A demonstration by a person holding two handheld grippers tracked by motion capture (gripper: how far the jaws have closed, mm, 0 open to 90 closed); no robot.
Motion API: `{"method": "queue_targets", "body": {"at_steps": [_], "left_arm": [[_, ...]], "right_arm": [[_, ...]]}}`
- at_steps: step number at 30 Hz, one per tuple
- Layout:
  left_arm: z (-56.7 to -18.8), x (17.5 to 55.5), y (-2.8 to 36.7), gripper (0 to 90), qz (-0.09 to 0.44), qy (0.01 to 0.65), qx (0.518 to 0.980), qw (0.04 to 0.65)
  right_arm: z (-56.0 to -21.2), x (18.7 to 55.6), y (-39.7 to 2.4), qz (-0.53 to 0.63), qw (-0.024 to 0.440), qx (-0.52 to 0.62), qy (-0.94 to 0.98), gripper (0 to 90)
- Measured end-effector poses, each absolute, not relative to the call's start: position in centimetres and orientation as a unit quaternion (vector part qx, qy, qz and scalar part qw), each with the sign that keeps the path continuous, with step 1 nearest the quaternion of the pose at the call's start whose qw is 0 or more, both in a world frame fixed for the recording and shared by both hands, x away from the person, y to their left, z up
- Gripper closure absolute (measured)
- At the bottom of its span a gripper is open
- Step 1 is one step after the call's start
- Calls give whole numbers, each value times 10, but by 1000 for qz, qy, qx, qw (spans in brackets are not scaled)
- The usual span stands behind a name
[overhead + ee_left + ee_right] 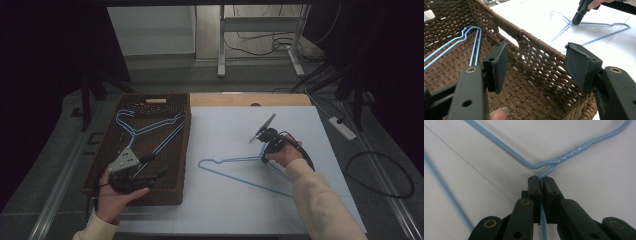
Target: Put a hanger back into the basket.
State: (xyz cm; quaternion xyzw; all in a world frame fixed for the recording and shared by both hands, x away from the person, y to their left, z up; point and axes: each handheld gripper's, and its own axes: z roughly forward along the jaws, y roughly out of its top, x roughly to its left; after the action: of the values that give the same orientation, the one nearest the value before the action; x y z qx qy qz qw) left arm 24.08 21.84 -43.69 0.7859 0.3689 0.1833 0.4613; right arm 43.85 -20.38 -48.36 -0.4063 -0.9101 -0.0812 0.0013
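Right gripper (541, 181) clamped on blue hanger (564, 157) wire just below twisted neck; lift gently, keep level, carry toward basket (177, 150) at left.

Dim room, cables (260, 45) across floor

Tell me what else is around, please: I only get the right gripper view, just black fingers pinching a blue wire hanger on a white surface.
Observer: Left of that hanger stands a brown woven basket.
Operator: Is anything in it?
Observer: Yes, more blue wire hangers lie on its bottom.
Operator: And the person's other hand?
Observer: The left gripper is held at the basket's near end, its fingers open and gripping nothing.
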Motion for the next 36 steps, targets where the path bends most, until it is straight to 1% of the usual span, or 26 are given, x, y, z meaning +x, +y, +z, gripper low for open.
{"method": "queue_targets", "body": {"at_steps": [4,11,15,19,27,36], "left_arm": [[-437,241,217,366,183,368,788,459],[-436,240,214,366,183,365,788,461],[-435,240,212,366,183,363,789,461],[-435,240,210,366,183,362,789,461],[-432,240,198,366,176,353,794,463],[-429,243,183,366,154,343,796,475]], "right_arm": [[-470,436,-219,-129,28,-441,-888,870],[-449,421,-243,-211,72,-468,-855,882],[-440,410,-253,-263,79,-467,-841,885],[-431,402,-256,-305,75,-467,-826,885],[-418,393,-252,-374,82,-467,-797,885],[-412,388,-242,-410,80,-468,-778,885]]}}
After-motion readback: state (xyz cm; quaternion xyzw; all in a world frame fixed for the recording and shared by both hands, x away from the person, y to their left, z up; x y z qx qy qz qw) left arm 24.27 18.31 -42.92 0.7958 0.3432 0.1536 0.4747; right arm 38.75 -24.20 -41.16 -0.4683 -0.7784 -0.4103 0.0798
